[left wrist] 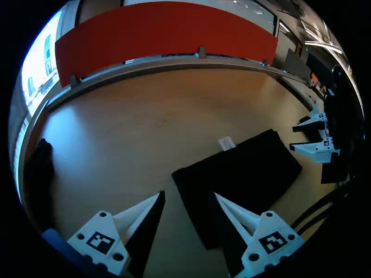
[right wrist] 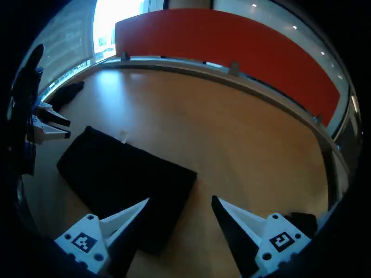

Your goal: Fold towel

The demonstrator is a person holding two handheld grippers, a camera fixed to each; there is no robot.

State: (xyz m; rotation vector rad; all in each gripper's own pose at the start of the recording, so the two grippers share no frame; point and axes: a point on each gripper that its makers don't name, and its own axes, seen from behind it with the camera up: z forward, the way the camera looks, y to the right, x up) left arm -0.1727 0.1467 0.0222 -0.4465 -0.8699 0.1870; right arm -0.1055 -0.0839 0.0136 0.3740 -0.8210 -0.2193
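The left gripper (left wrist: 188, 193) is shown closest in the left gripper view. Its two white fingers are spread apart and nothing is held between them. One finger is seen in front of the near corner of the towel (left wrist: 246, 171).

In the right gripper view, the right gripper (right wrist: 181, 198) is likewise held with its jaws apart and empty, one finger overlapping the towel's near edge. Whether either finger touches the cloth cannot be told.

The towel, black and folded into a rectangle, is laid flat on a wooden table (left wrist: 153, 106), with one gripper at each end. A small white tag (left wrist: 227, 143) is seen at the towel's far edge. A dark bundle (right wrist: 67, 92) is placed well beyond the towel, and behind the towel a red panel (left wrist: 162, 32) is stood upright along the table's rim.
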